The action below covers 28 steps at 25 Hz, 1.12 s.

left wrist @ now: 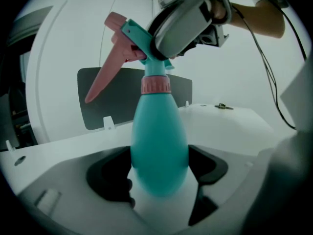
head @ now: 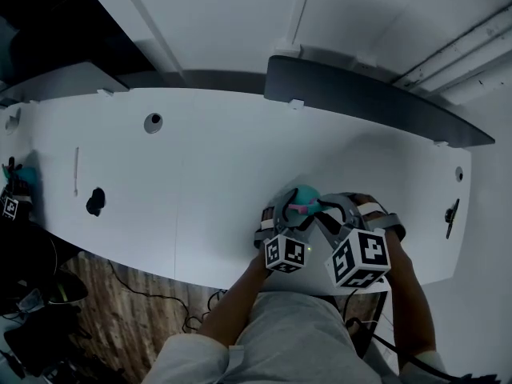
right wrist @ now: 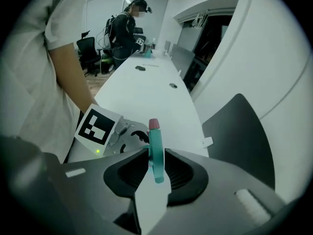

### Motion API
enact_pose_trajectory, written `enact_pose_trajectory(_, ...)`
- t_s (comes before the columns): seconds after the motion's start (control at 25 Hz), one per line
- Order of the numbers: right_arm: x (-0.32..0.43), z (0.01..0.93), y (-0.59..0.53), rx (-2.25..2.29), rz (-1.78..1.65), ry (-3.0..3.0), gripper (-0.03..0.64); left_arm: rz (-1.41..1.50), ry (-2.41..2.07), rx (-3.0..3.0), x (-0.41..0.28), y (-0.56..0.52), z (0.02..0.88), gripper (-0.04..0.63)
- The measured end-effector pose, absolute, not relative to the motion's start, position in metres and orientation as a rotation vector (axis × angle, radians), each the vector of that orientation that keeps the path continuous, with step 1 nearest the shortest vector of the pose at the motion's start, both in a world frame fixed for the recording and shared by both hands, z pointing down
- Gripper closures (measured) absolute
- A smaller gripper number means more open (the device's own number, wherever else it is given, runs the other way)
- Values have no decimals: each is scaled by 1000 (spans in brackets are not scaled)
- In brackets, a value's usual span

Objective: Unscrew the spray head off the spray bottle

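A teal spray bottle with a pink collar and a pink trigger stands upright at the white table's front edge. My left gripper is shut on the bottle's wide body, a pad pressing each side. My right gripper is shut on the teal spray head, whose pink tip sticks out past the jaws. In the head view both grippers, left and right, meet over the bottle, which they mostly hide.
A dark grey panel stands along the table's back edge. A small black object and a cable hole lie to the left, a black clip to the right. A person stands far down the table.
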State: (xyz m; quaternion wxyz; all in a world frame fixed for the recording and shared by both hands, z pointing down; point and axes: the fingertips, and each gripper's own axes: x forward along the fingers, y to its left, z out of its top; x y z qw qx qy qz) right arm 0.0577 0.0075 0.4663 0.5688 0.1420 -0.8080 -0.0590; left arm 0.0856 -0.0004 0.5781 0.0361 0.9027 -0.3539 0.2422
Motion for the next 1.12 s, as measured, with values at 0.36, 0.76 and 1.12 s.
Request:
enact_pose_trajectory(0.36, 54, 470, 15, 80, -148, -1813, 537, 756, -1091, 2780, 86, 2, 578, 235)
enact_pose_trajectory(0.76, 62, 474, 36, -450, -597, -1596, 534, 759, -1037, 2799, 93, 10, 579, 235)
enact_pose_trajectory(1.12, 47, 409, 29, 69, 235, -2128, 439, 768, -1037, 2792, 93, 9, 579, 235)
